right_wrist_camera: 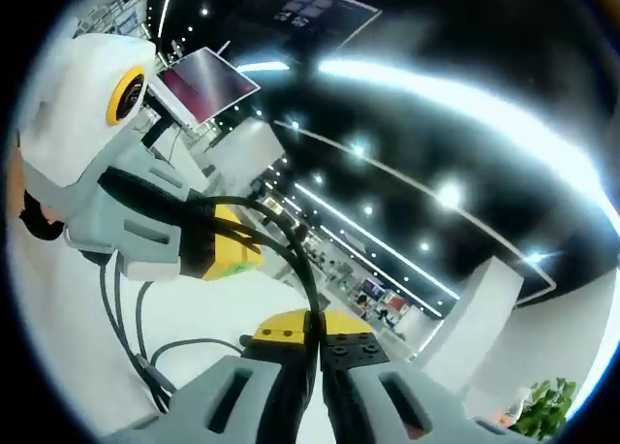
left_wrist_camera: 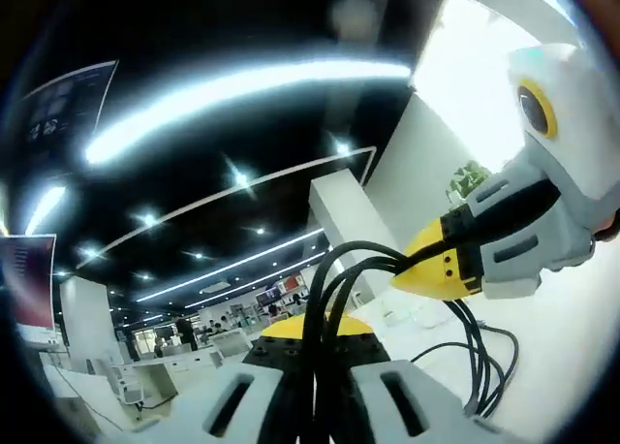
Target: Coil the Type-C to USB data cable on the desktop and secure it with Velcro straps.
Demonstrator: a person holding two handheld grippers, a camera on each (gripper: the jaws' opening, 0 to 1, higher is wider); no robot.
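Both grippers clenched on the black cable (left_wrist_camera: 329, 299), left gripper (left_wrist_camera: 315, 352) and right gripper (right_wrist_camera: 312, 342) close together above the white surface (left_wrist_camera: 572, 347); risk: loose loops hanging right could spring apart if either grip slackens

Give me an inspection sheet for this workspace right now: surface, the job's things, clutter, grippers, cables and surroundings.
Surface: white desktop, partly seen.
Job's things: thin black data cable, several strands bunched in loops and lifted off the desktop; Velcro strap not identifiable.
Clutter: nothing seen.
Grippers: left gripper shut on the cable bundle; right gripper shut on a cable strand; each appears in the other's view with yellow-tipped fingers on the cable.
Cables: loose strands hang down to the desktop.
Surroundings: dark ceiling with long strip lights, white pillar, wall screens, green plant, distant desks.
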